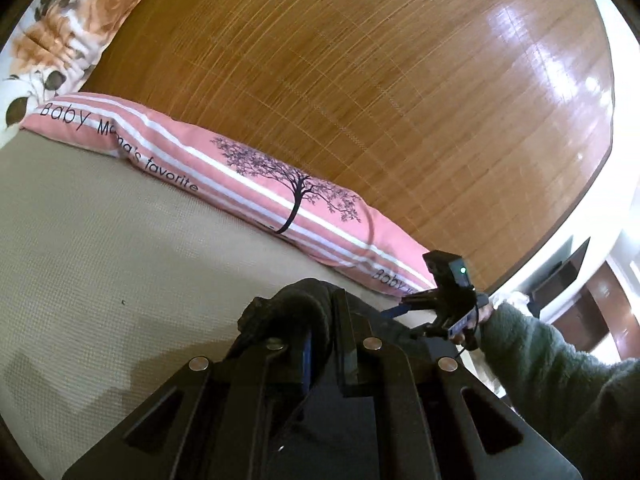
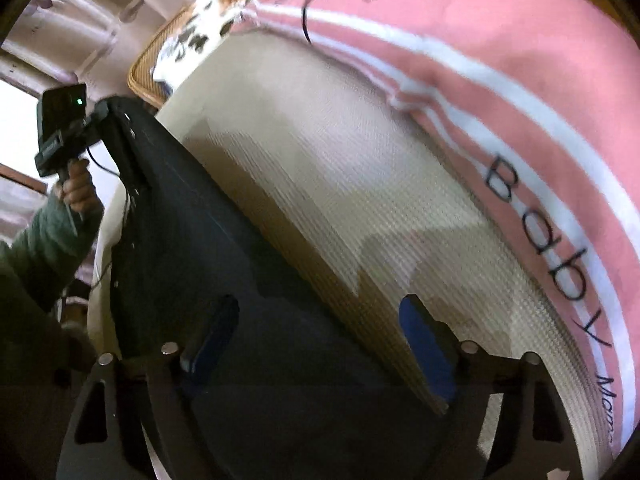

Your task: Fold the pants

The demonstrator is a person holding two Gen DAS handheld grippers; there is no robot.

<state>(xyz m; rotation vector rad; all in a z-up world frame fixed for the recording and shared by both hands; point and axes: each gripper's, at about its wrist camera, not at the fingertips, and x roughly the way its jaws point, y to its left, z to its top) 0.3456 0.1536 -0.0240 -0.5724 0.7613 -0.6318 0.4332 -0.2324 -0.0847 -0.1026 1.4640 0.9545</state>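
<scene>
the right wrist view is smeared with motion blur, and the pink pillow (image 2: 520,92) lettering breaks off at the edge. the pants (image 2: 280,340) run past the bottom edge. in the left wrist view, bunched pants (image 1: 288,308) hide the left hand-held gripper (image 1: 320,340) fingertips.

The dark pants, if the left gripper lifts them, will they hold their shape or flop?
Probably flop. The dark pants bunch in soft folds where the left gripper pinches them, so they look limp. In the right wrist view they lie as a long panel on the beige mat; the free end would likely hang and drag. The right gripper is open.
</scene>
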